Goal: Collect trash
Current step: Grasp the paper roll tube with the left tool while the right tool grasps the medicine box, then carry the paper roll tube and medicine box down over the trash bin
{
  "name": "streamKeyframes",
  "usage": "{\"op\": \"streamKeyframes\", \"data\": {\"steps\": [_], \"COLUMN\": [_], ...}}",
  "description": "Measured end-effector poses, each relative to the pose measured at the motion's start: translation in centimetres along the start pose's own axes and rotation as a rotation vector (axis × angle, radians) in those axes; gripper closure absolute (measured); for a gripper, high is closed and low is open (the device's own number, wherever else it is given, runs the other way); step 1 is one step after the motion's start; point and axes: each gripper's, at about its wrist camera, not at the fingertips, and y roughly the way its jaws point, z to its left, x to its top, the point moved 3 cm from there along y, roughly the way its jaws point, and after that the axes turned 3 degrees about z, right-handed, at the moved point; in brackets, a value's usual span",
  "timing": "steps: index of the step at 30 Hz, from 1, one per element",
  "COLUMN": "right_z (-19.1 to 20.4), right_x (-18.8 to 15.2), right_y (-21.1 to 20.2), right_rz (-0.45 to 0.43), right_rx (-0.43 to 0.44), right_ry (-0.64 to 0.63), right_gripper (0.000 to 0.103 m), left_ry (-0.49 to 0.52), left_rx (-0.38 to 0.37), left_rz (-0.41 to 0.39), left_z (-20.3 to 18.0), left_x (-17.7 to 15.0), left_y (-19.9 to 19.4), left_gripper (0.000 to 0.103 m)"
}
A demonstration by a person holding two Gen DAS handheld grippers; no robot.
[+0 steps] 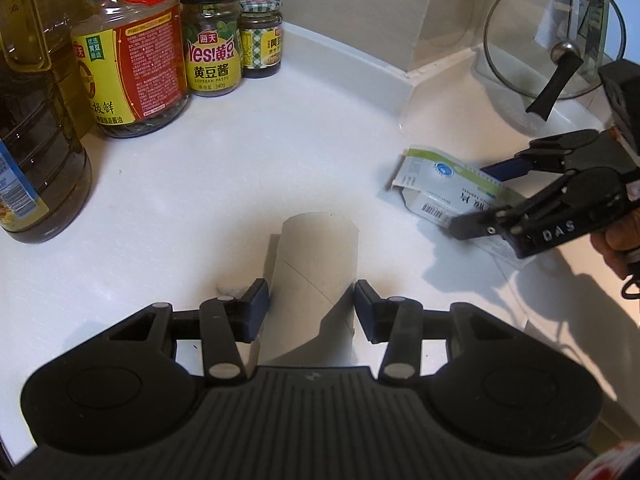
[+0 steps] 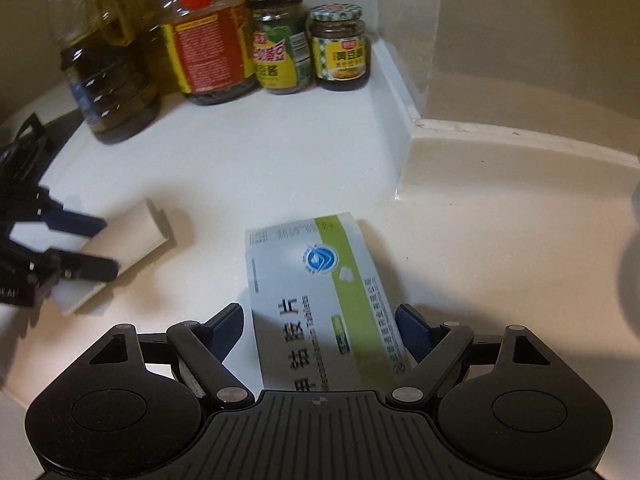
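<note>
On the white countertop (image 1: 200, 200), left gripper (image 1: 312, 300) clamps a cardboard tube (image 1: 316, 256); right gripper (image 2: 320, 328) straddles a flattened tablet box (image 2: 316, 280), jaws wide, positioned for gripping.

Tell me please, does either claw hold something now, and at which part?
Left claw grips the cardboard tube across its near end. Right claw straddles the medicine box, but its pads stand apart from it: not held.
</note>
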Motion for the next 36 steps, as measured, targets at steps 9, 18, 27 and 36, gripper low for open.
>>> {"op": "streamKeyframes", "data": {"steps": [9,18,27,36], "right_z": [0.4,0.2,-0.1,0.9], "right_x": [-1.4,-2.8,-5.1,-8.0], "right_y": [0.1,-1.2,-3.9,-6.7], "right_rz": [-0.007,-0.078,-0.163,-0.186], "right_rx": [-0.014,-0.063,-0.127,-0.203], "right_ry": [-0.033,0.094,0.265,0.354], "right_gripper": [0.03,0.032,0.032,0.032], "left_ry": [0.026,0.08,0.039,-0.004], "left_rx": [0.051,0.099,0.102,0.068], "left_rz": [-0.032,-0.027,-0.052,-0.092], "left_z": [-1.1,-1.9,-2.2,-4.9], "left_x": [-0.3,-0.9,-1.7,-2.3], "left_y": [0.1,0.9,0.8,-1.5], "left_gripper": [0.059,0.06,0.062,0.062]}}
